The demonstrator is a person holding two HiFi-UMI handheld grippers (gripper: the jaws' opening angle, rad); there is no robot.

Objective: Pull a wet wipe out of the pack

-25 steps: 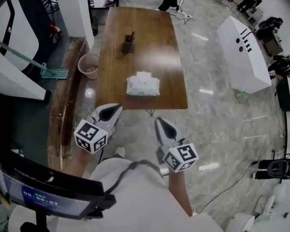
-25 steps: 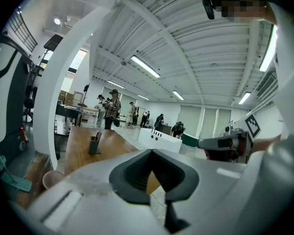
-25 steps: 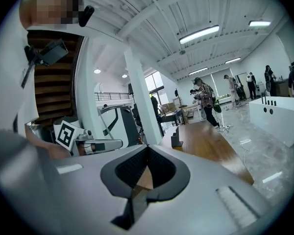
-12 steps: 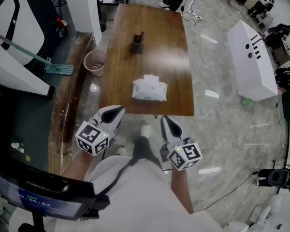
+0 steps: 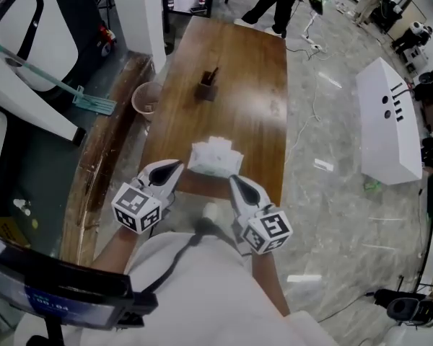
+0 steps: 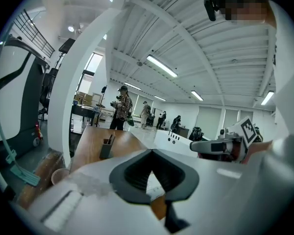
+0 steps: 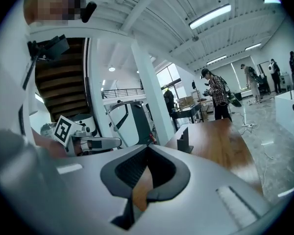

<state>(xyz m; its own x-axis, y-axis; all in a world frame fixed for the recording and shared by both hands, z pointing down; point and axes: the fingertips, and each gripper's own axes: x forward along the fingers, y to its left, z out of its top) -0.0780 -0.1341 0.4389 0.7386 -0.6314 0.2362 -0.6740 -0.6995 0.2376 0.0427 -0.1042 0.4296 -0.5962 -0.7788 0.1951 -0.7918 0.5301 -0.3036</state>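
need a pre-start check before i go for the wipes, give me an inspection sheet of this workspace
surface: wooden table, two items on it
job's things: wet wipe pack by the table's near edge, untouched
clutter: pen holder further back
grippers: left gripper and right gripper both shut, empty, close to the pack
cables: white cable on the floor right of the table
surroundings: bucket and mop left, white box right, people beyond

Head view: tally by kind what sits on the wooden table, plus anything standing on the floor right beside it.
Wet wipe pack: 1
Dark holder with sticks in it: 1
Bucket on the floor beside the table: 1
Total: 3
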